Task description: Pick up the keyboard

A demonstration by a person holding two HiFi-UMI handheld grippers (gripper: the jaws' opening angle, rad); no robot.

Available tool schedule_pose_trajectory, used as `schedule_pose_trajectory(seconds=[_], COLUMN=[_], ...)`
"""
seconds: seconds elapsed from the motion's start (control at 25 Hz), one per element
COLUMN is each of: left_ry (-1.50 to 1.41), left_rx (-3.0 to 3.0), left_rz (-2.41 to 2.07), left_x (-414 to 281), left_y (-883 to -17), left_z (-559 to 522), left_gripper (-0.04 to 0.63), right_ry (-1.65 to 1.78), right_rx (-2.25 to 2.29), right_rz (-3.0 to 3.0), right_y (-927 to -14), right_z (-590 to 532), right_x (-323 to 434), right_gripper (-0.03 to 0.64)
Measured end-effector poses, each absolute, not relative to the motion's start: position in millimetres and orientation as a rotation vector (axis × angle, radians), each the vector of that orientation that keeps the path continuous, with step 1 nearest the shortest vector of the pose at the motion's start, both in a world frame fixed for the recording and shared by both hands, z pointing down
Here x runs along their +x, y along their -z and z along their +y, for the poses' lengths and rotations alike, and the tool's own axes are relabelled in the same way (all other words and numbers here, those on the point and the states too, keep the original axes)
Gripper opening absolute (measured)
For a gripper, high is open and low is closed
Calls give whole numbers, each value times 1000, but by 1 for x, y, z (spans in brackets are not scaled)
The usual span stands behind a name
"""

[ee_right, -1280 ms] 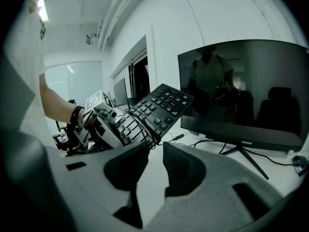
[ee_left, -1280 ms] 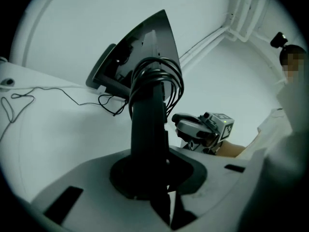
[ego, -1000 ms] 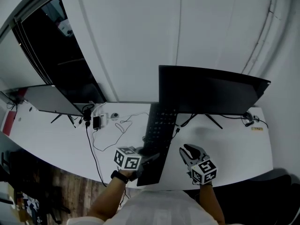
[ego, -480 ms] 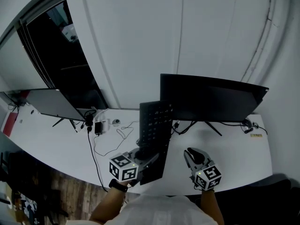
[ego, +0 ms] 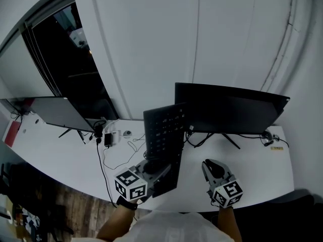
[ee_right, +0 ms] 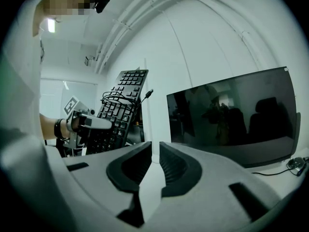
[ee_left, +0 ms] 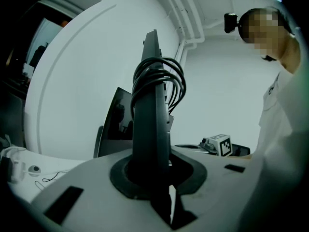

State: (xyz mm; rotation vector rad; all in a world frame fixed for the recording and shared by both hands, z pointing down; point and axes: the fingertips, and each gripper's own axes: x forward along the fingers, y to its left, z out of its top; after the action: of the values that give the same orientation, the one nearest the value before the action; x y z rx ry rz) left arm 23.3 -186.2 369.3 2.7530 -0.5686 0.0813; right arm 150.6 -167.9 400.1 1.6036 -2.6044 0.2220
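While upright, keyboard (ego: 162, 130) in left tool (ego: 160, 171)

Near left, the left gripper (ego: 160, 171) points almost level, its fingers clamped on the keyboard (ego: 162, 130). Near right, the right gripper (ego: 209, 164) points likewise. Its empty fingers (ee_right: 175, 167) have just been closing to a narrow gap.

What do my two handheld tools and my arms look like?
Left tool and right tool are pale grey with dark-padded jaws, each carrying a white cube printed with black square markers. A dark wristband circles the left wrist; the shirt is white.
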Motion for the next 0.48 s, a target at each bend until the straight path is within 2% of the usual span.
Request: schedule_pose_trajectory(seconds=[0.48], left_ry=[-24], left_rx=[2923], left_rz=[-656], left_x=[18], left_y=[-342], left_z=[-176], left_gripper=[61], right_ry=[-160], right_rx=[1666], right_rz=[-2646], right_y=[-372], right_z=[-163], right_x=[158], right_gripper=[29])
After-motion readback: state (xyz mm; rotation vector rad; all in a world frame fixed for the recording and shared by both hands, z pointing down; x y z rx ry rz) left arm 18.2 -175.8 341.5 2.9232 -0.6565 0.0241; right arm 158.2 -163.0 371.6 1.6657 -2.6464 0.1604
